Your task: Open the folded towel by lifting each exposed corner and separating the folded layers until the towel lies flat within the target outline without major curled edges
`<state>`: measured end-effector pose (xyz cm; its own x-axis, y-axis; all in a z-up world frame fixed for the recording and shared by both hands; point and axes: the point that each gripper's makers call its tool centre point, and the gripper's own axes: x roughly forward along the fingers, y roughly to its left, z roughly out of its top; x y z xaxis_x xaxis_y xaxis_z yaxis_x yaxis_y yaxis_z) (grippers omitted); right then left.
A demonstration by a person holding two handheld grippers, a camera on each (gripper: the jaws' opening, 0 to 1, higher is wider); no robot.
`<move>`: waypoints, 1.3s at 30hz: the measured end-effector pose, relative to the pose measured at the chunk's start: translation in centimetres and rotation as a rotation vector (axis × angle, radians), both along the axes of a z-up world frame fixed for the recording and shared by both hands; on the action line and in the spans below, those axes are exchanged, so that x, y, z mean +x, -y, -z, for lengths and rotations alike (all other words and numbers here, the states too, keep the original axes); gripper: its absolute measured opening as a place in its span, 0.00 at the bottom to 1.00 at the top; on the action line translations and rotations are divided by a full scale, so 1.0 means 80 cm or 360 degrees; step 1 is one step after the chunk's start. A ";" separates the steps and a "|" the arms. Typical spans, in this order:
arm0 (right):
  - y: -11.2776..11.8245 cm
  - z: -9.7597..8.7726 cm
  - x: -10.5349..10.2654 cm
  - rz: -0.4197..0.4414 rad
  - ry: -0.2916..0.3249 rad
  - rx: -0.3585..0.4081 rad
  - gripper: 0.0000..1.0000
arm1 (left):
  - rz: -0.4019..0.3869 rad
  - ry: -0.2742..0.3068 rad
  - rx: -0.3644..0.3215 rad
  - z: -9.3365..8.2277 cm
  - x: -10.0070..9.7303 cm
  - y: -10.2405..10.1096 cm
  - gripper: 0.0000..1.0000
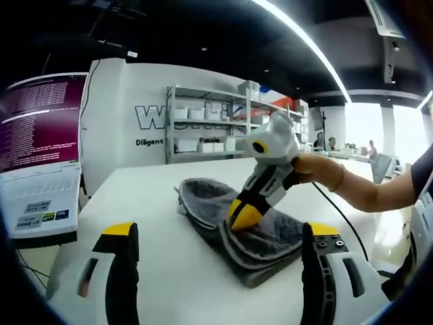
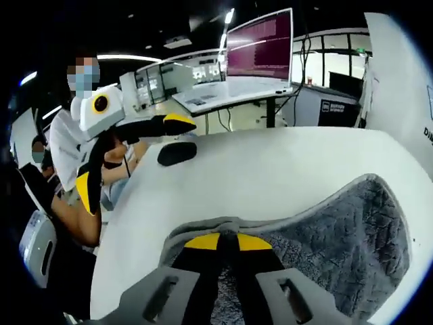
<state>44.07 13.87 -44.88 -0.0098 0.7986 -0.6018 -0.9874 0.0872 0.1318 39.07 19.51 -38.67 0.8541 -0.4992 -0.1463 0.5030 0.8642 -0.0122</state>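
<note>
A grey fluffy towel (image 1: 203, 200) lies folded on the white table (image 1: 142, 186), its layers stacked at the near right end. My right gripper (image 1: 243, 215) comes in from the right, held by a hand, with its yellow tips pressed together into the towel's upper layer. In the right gripper view its tips (image 2: 228, 242) stand close together under the towel's light hem, shut on the towel (image 2: 352, 237). My left gripper (image 1: 220, 230) hovers in front of the towel with its jaws far apart and nothing between them. It also appears raised off the table's left edge (image 2: 132, 156).
A monitor with purple text (image 1: 40, 122) stands left of the table, and shelves with white boxes (image 1: 210, 125) stand against the back wall. A person's arm (image 1: 365, 189) reaches in from the right. Another desk with a monitor (image 2: 260, 37) stands beyond the table (image 2: 270, 169).
</note>
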 end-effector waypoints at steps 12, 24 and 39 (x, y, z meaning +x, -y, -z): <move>-0.004 -0.002 -0.002 -0.0009 0.0006 0.0070 0.04 | -0.0022 -0.0003 -0.0015 0.001 -0.002 -0.006 0.99; 0.036 -0.055 0.010 0.0114 0.0168 0.0237 0.03 | -0.0011 -0.0008 -0.0016 0.003 0.001 -0.003 0.99; 0.149 -0.106 0.040 0.0563 0.0475 0.0409 0.03 | 0.0029 0.0003 0.0003 0.004 -0.003 0.007 0.99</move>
